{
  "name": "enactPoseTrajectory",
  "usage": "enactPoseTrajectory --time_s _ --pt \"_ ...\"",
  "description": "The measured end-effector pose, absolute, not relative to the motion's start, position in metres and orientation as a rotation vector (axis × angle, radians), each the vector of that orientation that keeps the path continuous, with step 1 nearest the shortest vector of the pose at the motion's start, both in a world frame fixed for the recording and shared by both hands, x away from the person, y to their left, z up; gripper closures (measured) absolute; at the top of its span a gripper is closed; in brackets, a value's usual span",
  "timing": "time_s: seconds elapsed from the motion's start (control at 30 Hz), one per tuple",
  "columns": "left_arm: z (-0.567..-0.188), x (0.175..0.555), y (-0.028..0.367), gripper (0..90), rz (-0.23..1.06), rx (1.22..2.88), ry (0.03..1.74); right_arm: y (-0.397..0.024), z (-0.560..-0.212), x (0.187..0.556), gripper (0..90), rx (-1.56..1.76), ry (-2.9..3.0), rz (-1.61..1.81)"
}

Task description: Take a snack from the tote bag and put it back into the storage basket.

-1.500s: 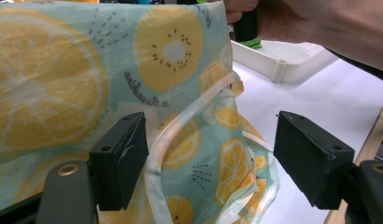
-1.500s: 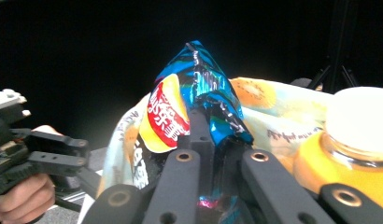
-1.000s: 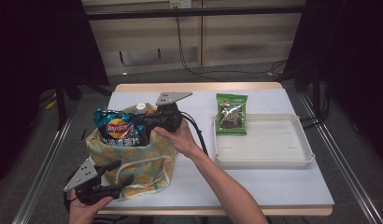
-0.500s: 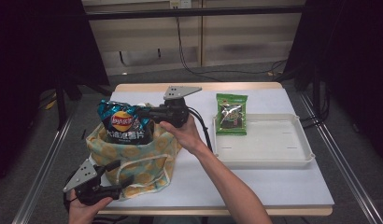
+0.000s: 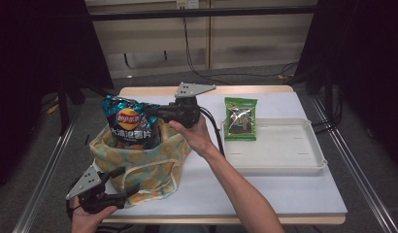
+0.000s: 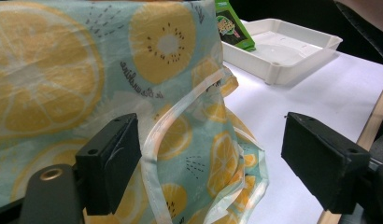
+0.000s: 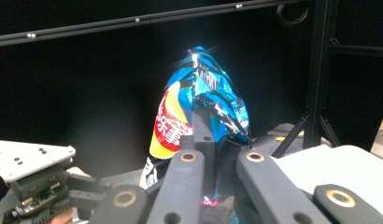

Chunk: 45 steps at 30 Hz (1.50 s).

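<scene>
Where the right gripper (image 5: 151,112) pinches it, blue chip bag (image 5: 128,122) crumples (glossy)

Lab: black-curtained rig (image 5: 51,53), cabled table (image 5: 284,194)

A blue chip bag (image 5: 129,124) carries a red-and-yellow round Lay's-style logo, its lettering too small to read, with a line of white Chinese characters beneath, also illegible. The lemon-print tote (image 6: 101,70) bears small cursive script, not legible. The green packet (image 5: 240,118) shows print too small to read.
</scene>
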<state>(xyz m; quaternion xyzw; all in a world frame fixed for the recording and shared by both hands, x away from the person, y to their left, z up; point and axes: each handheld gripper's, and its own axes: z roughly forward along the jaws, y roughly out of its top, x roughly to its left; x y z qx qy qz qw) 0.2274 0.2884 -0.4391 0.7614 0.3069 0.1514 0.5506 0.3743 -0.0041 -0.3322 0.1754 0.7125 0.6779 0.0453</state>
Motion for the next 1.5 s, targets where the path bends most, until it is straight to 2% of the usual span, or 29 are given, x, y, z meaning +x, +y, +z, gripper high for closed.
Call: enactPoseTrajectory --time_s 0.57,0.8,1.17,1.5 --pt "-0.438 0.226 0.288 19.3 0.386 1.811 0.742 -0.022 -0.301 0.375 90.0 0.541 2.088 2.075" --pt "-0.439 0.228 0.288 19.3 0.356 1.802 0.730 -0.033 -0.293 0.376 90.0 0.558 2.053 2.051" --pt "-0.439 0.228 0.289 19.3 0.376 1.788 0.735 -0.050 -0.283 0.375 90.0 0.556 2.027 2.037" --pt "-0.439 0.227 0.289 18.9 0.389 1.797 0.756 -0.082 -0.284 0.366 90.0 0.583 2.009 2.011"
